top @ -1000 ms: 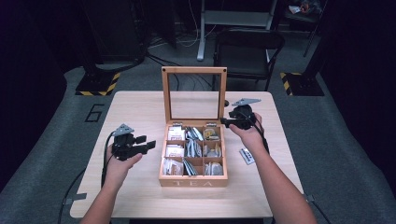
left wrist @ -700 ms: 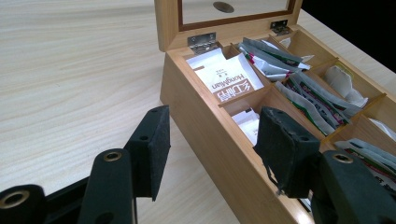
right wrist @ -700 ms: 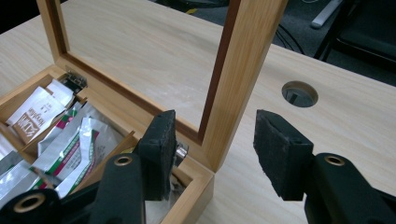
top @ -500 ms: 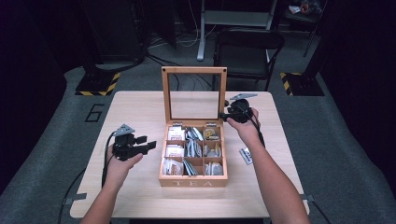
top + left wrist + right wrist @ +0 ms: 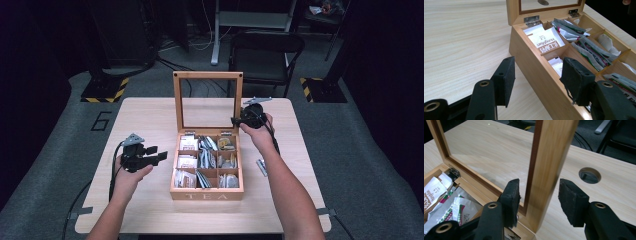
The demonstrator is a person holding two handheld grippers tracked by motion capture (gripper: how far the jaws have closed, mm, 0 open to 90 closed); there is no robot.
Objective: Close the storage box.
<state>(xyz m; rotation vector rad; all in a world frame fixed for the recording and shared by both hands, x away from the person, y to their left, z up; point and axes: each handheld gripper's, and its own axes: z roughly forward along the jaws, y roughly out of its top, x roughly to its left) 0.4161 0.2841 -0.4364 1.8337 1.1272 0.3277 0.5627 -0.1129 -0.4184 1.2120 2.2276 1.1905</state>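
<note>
A wooden tea box (image 5: 207, 170) sits at the middle of the table (image 5: 125, 120), its glass-paned lid (image 5: 207, 102) standing upright at the far edge, hinged at the back; the compartments hold tea sachets (image 5: 544, 41) in rows. The step in hand looks like closing the lid — the right gripper (image 5: 239, 120) has come to the lid's right upright, and in the right gripper view that wooden frame member (image 5: 549, 170) stands between the two jaws. The jaws have just been closing a little; the left-hand pad (image 5: 511, 197) lies against or just beside the frame's inner edge, while the other pad is visibly apart from the wood, so the lid is straddled and not yet clamped. The left gripper (image 5: 150, 157) waits to the left of the box, near its left wall (image 5: 534, 72); its jaws stand apart with nothing between them, one pad over the table and one over the box's edge. A small sachet (image 5: 261, 166) lies on the table just right of the box, beside the right forearm.

Next, I judge, the right jaws need to finish pinching the frame squarely, then swing it toward the near side in an arc about the hinges — slowly, lest the lid drop; the left gripper could steady the box against sliding.
</note>
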